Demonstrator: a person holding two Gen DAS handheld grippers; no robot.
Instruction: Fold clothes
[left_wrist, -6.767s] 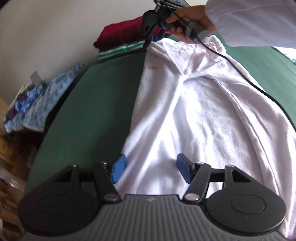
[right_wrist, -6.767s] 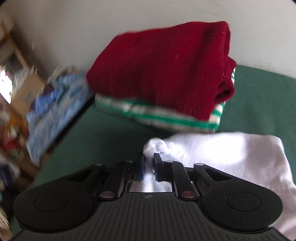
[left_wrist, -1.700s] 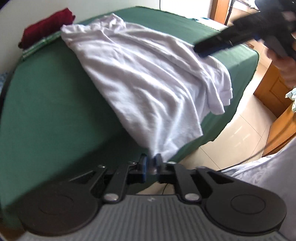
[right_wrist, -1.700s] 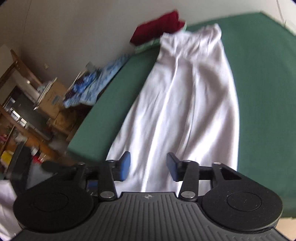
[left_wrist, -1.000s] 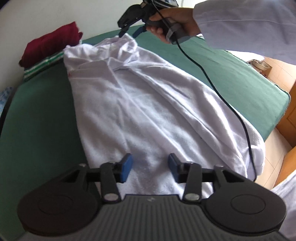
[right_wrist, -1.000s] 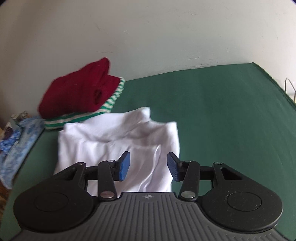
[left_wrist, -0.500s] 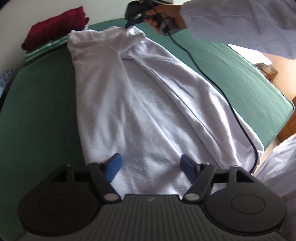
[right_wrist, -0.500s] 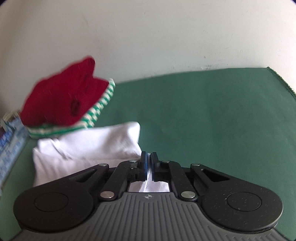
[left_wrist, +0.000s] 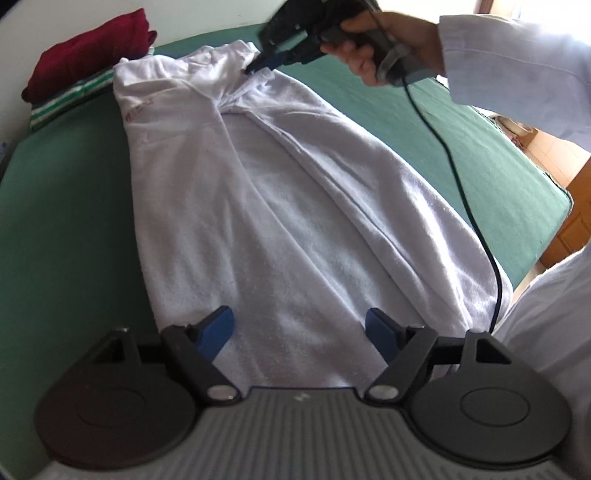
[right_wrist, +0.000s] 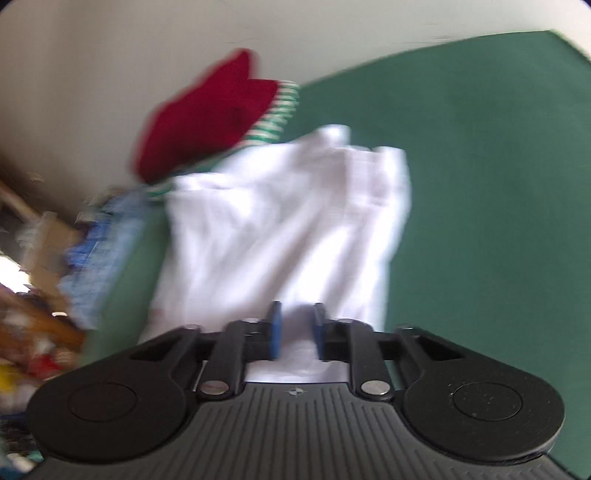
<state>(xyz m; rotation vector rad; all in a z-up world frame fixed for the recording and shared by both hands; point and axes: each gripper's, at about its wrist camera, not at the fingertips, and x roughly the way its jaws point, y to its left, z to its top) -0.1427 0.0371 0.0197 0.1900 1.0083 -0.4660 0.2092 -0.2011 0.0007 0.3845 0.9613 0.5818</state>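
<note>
A long white garment (left_wrist: 295, 206) lies lengthwise on the green bed (left_wrist: 66, 206), with a small red mark near its far left corner. My left gripper (left_wrist: 299, 328) hovers open over the near hem, its blue pads (left_wrist: 218, 325) wide apart and nothing pinched. At the far end a hand holds my right gripper (left_wrist: 260, 64), whose tips pinch the cloth's far right corner. In the blurred right wrist view the right gripper (right_wrist: 296, 328) has a bunch of the white garment (right_wrist: 280, 221) pressed between narrowly spaced pads.
A folded dark red garment (left_wrist: 92, 44) on a green-and-white striped one (left_wrist: 70, 99) is stacked at the far left by the wall. Blue patterned cloth (right_wrist: 99, 240) and clutter lie beyond the bed's left side. The gripper's cable (left_wrist: 461, 177) trails over the garment's right edge. The person's white sleeve (left_wrist: 517, 70) reaches across.
The left jaws have spread from half open to wide. The right jaws closed on the garment's far corner, and the right gripper has since swung, bringing much more white cloth into its view.
</note>
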